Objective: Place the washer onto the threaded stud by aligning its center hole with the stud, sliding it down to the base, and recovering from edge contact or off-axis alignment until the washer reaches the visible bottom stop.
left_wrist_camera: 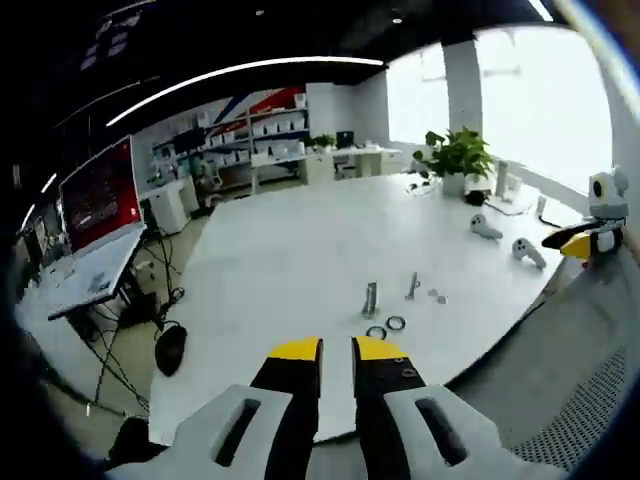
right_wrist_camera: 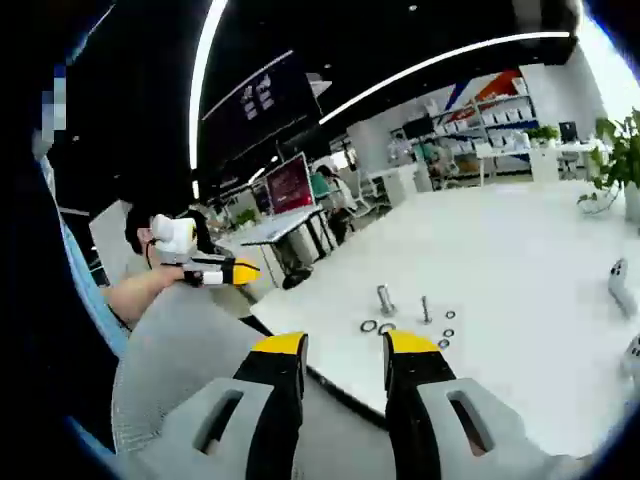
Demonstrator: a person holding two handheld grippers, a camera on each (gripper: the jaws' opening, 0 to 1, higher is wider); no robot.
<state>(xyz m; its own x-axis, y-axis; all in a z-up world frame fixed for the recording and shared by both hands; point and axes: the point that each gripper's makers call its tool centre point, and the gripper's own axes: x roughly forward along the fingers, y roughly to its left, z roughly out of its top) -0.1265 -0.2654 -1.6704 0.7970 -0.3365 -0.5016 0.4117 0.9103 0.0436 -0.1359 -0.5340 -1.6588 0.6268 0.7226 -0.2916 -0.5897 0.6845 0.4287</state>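
Both tongs are held level and empty, the left tongs (left_wrist_camera: 336, 350) with jaws nearly together, the right tongs (right_wrist_camera: 345, 345) with jaws clearly parted.

Two metal studs stand upright on the white worktop, near its front edge. Larger stud (left_wrist_camera: 371, 298) is thicker, with a wider top; slimmer stud (left_wrist_camera: 412, 286) stands just beside it, apart, leaning slightly in the left gripper view. In the right gripper view, larger stud (right_wrist_camera: 384, 298) sits left of slim one (right_wrist_camera: 425, 309).

Two dark ring washers (left_wrist_camera: 386, 327) lie flat side by side, between the larger stud and the worktop edge, close together; can't tell if they touch. None is on a stud.

Small washers (right_wrist_camera: 447, 329) lie flat, scattered beside the slim stud; details too small to tell.
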